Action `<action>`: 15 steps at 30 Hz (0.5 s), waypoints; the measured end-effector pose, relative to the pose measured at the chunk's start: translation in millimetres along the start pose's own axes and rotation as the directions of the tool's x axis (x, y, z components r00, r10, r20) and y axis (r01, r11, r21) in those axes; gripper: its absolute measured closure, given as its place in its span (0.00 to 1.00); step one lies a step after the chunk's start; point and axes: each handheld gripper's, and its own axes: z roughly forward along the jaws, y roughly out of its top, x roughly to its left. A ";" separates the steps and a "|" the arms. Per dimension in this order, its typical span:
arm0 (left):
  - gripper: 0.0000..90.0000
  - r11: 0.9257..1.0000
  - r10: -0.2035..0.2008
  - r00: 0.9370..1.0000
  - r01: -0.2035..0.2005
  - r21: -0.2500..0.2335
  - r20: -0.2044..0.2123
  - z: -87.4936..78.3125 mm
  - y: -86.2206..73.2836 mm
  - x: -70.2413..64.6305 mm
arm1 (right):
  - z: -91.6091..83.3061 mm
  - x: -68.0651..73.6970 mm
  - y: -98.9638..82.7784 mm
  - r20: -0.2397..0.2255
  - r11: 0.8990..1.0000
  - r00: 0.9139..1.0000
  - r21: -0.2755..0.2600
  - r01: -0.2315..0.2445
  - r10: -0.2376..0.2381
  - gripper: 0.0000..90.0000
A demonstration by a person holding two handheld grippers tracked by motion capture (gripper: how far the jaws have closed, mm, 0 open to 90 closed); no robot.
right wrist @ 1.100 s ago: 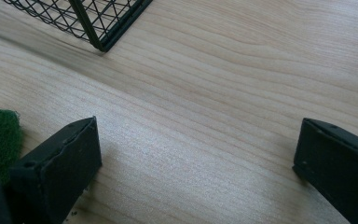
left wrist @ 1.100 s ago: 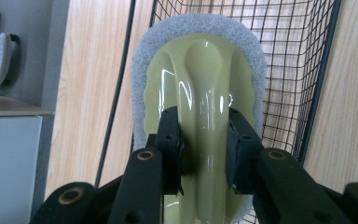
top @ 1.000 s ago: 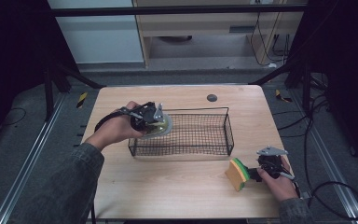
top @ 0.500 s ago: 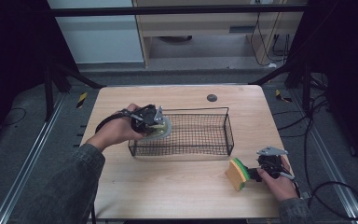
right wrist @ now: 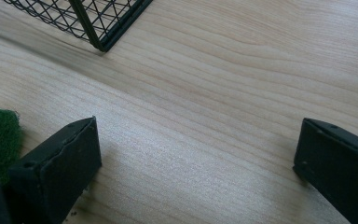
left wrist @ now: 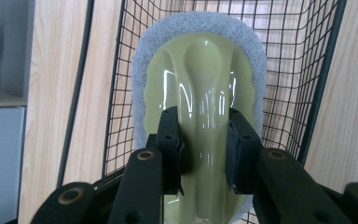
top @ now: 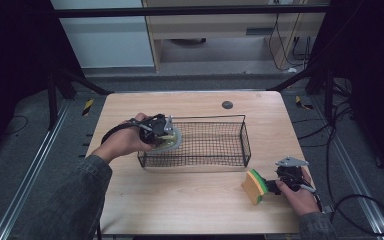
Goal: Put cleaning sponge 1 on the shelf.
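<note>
My left gripper [left wrist: 204, 154] pinches the scrubber [left wrist: 200, 93] by its slick raised ridge, just over the near end of the wire basket [top: 230, 120]. Risk: glossy handle slipping out. Pale green plastic, grey pad rim. Right gripper [right wrist: 196, 168] gapes wide, empty, sponge [top: 255, 186] beside it.

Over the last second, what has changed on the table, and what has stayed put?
The left gripper, jaws shut on the scrubber, has eased slightly down and toward the person at the wire basket's left end. The basket, the sponge and the open right gripper beside the sponge have not visibly moved.
</note>
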 end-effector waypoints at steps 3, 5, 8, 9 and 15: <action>0.78 1.000 -0.008 1.000 0.008 0.001 0.007 3.2 -2.5 0.6 | 0.0 0.1 0.0 0.000 1.000 1.000 0.000 -0.001 0.001 0.01; 0.78 1.000 -0.018 1.000 0.017 0.006 0.013 4.9 -3.2 -0.9 | 0.0 0.1 0.0 0.000 1.000 1.000 0.000 -0.001 0.001 0.01; 0.78 1.000 -0.007 1.000 0.006 0.012 0.012 6.9 -3.8 -1.1 | 0.0 0.1 0.0 0.000 1.000 1.000 0.000 -0.001 0.001 0.01; 0.78 1.000 -0.020 1.000 0.020 0.012 0.018 8.3 -4.6 -2.4 | 0.0 0.1 0.0 0.000 1.000 1.000 0.000 -0.001 0.001 0.01; 0.78 1.000 -0.023 0.999 0.023 0.017 0.027 14.9 -7.6 -1.6 | 0.0 0.1 0.0 0.000 1.000 1.000 0.000 -0.001 0.001 0.01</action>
